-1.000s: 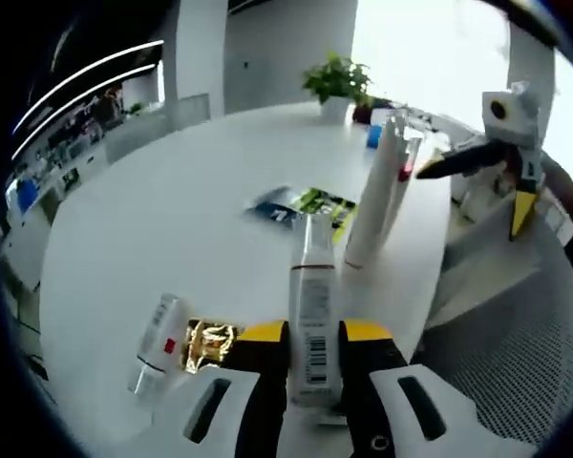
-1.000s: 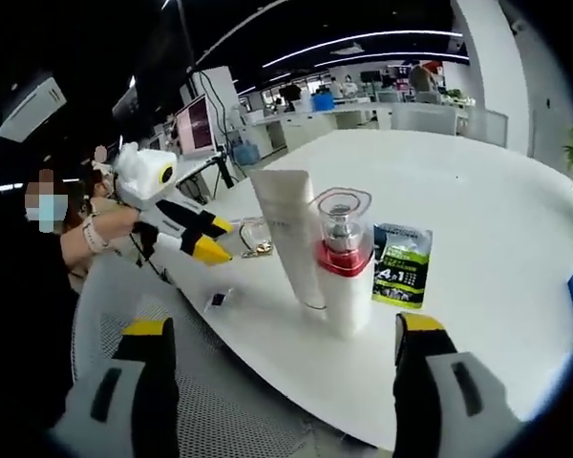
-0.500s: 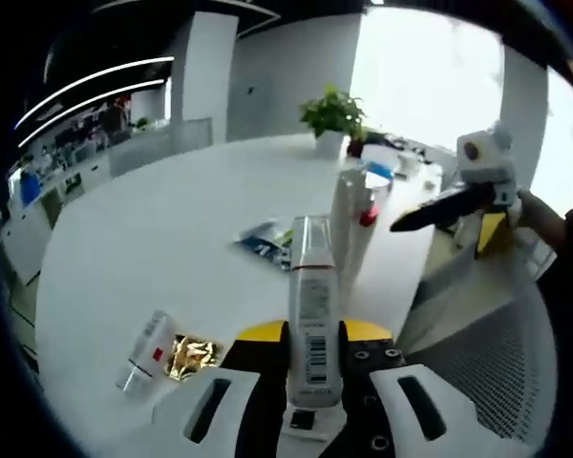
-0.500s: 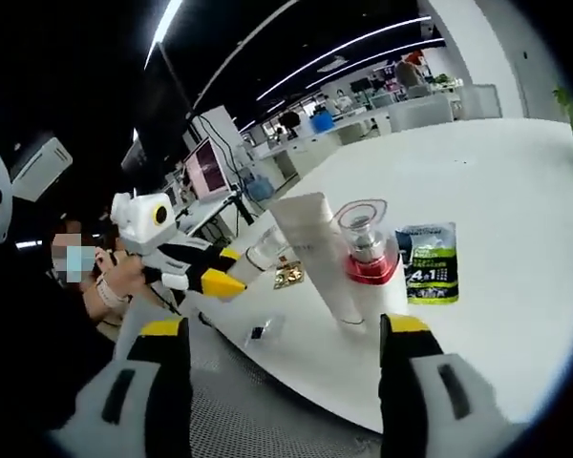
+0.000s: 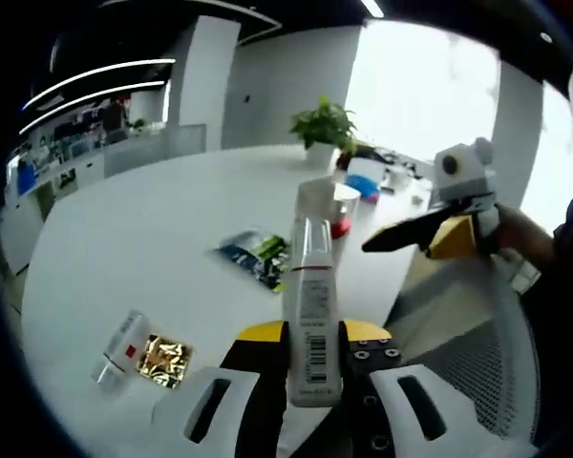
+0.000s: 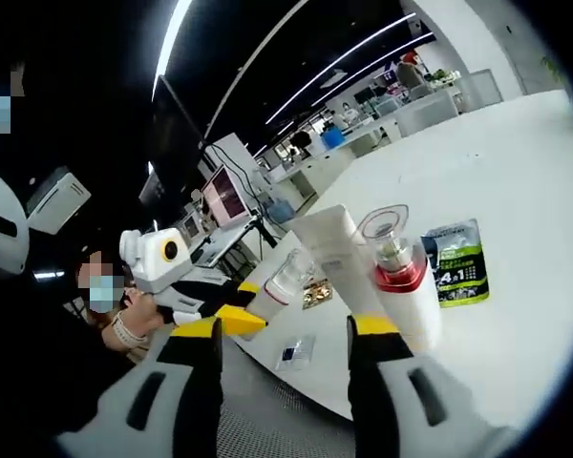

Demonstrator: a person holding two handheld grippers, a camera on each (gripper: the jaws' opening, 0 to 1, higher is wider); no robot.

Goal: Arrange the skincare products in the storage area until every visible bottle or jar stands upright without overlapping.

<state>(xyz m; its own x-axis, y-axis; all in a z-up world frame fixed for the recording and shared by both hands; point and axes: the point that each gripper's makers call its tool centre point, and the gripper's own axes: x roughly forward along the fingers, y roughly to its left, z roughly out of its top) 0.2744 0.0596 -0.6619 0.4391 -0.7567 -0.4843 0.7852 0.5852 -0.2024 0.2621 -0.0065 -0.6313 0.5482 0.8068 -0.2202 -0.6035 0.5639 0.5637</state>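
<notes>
In the left gripper view, a white tube point(image 5: 312, 315) is held clamped between the jaws of the left gripper point(image 5: 306, 355), above the near edge of the white table point(image 5: 143, 239). It should be lowered cap-down onto bare table, clear of the pump bottle point(image 5: 336, 205). A small tube point(image 5: 119, 341) lies flat beside a gold sachet point(image 5: 165, 358). The right gripper point(image 6: 285, 339) is open and empty.

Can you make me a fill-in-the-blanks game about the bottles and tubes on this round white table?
The left gripper is shut on a white ____ with a barcode.
The small white tube lying on the round white table rests beside a crinkly ____ packet.
The white pump bottle has a ____ collar under its clear cap.

Missing words: tube; gold; red
</notes>
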